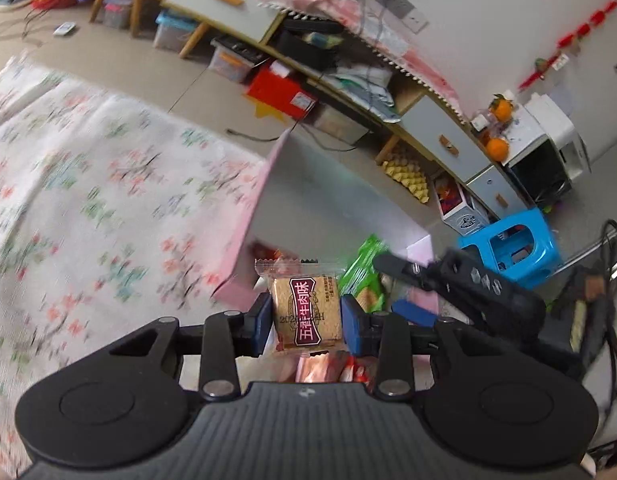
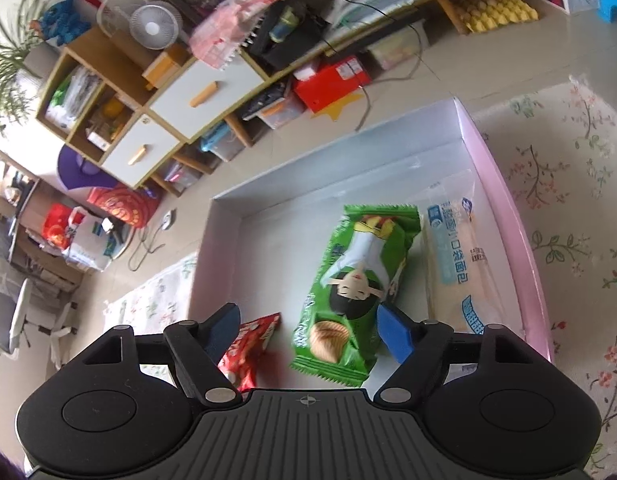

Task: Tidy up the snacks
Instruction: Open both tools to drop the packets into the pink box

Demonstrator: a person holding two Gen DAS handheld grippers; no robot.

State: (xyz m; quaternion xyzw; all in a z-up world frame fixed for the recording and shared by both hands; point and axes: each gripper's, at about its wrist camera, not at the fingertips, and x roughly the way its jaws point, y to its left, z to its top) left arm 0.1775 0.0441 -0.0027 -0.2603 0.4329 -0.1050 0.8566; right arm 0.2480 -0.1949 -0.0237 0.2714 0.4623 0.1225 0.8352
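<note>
My left gripper (image 1: 307, 320) is shut on a small brown snack packet (image 1: 307, 312) with a maroon label and holds it above the near end of the pink box (image 1: 244, 232). My right gripper (image 2: 308, 332) is open and empty above the box (image 2: 504, 200). Inside the box lie a green cracker packet (image 2: 356, 292), a pale blue-and-white bread packet (image 2: 460, 256) at its right, and a red packet (image 2: 248, 348) near my left finger. The green packet (image 1: 364, 276) and the other gripper (image 1: 468, 288) show in the left wrist view.
The box rests on a floral tablecloth (image 1: 88, 184). Beyond are a low cabinet (image 2: 180, 100) with drawers, storage bins and a red box (image 2: 332, 80) on the floor, a blue stool (image 1: 512, 248) and cables.
</note>
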